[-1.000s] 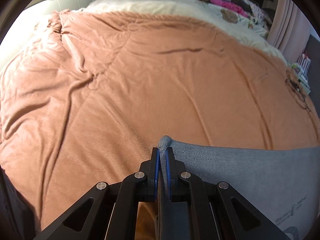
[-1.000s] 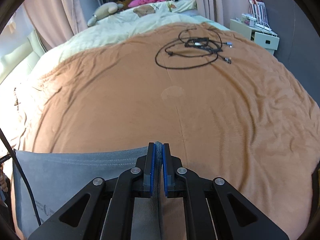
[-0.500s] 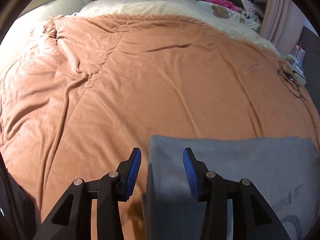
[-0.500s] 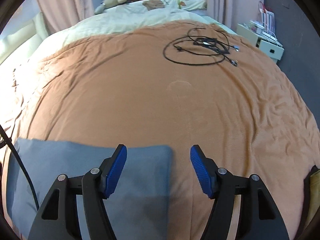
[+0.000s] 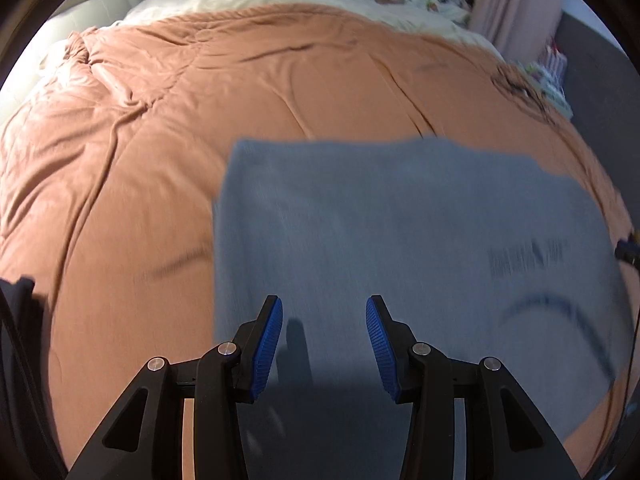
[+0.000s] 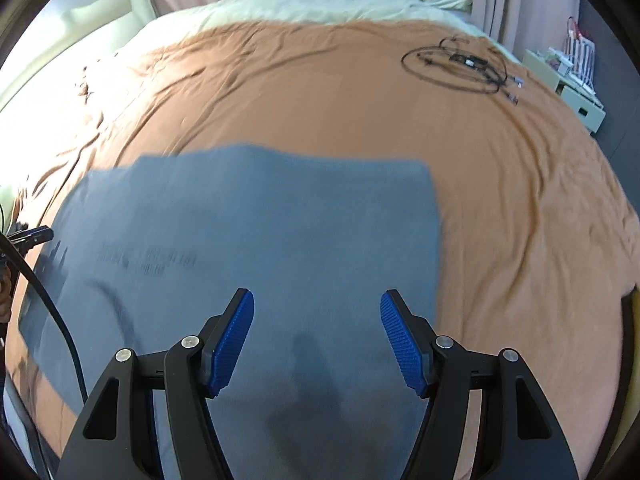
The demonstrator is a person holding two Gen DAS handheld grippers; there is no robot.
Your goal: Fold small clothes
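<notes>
The grey garment point(image 5: 400, 232) lies flat on the orange blanket point(image 5: 140, 160), filling the lower centre of both frames. The left gripper point(image 5: 324, 336) and right gripper point(image 6: 317, 332) hover over it, jaws wide apart, holding nothing.

A grey garment point(image 5: 400, 232) lies spread flat on an orange-brown bedspread point(image 5: 160, 160), at its near part. Its far edge runs straight across, and blurred dark print and a curved line mark one side.

Dark print on the grey garment point(image 5: 400, 240) is motion-blurred, unreadable in both views.
</notes>
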